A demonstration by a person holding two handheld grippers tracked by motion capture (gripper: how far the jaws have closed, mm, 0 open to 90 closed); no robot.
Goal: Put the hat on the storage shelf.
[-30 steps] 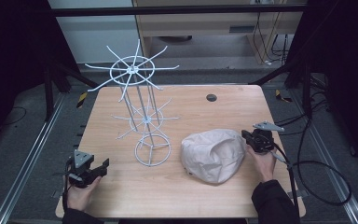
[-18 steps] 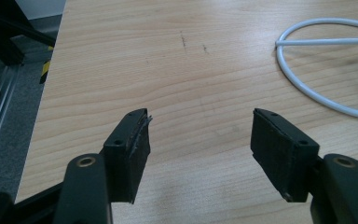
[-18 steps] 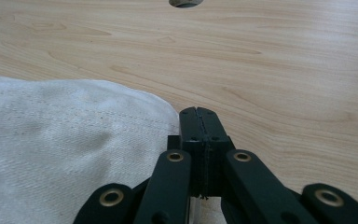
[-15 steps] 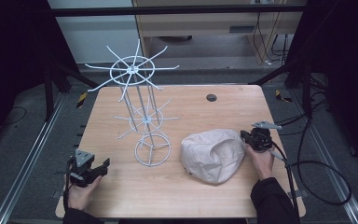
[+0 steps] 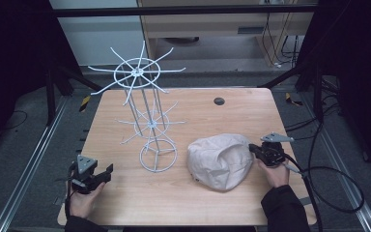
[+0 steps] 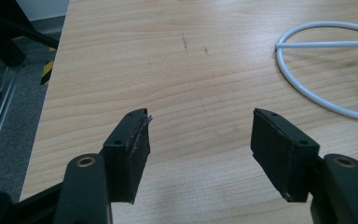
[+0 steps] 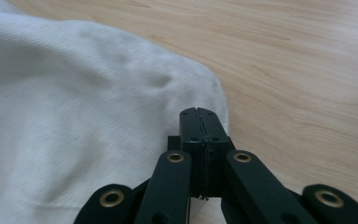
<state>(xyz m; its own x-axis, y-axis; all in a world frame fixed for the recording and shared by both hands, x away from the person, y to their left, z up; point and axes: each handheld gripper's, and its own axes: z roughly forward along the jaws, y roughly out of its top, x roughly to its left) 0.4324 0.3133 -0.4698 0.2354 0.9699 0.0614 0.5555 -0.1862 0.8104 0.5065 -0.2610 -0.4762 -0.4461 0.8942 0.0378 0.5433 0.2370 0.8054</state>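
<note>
Fingers of right gripper [image 7: 199, 112] pinch cloth [image 7: 74, 116] edge.

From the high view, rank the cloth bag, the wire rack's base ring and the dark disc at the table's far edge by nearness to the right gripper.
Measured from the right gripper:
1. Cloth bag, just to its left, at its jaw tips.
2. Wire rack's base ring, farther left, mid-table.
3. Dark disc, near the far edge; only a little farther than the ring.
</note>
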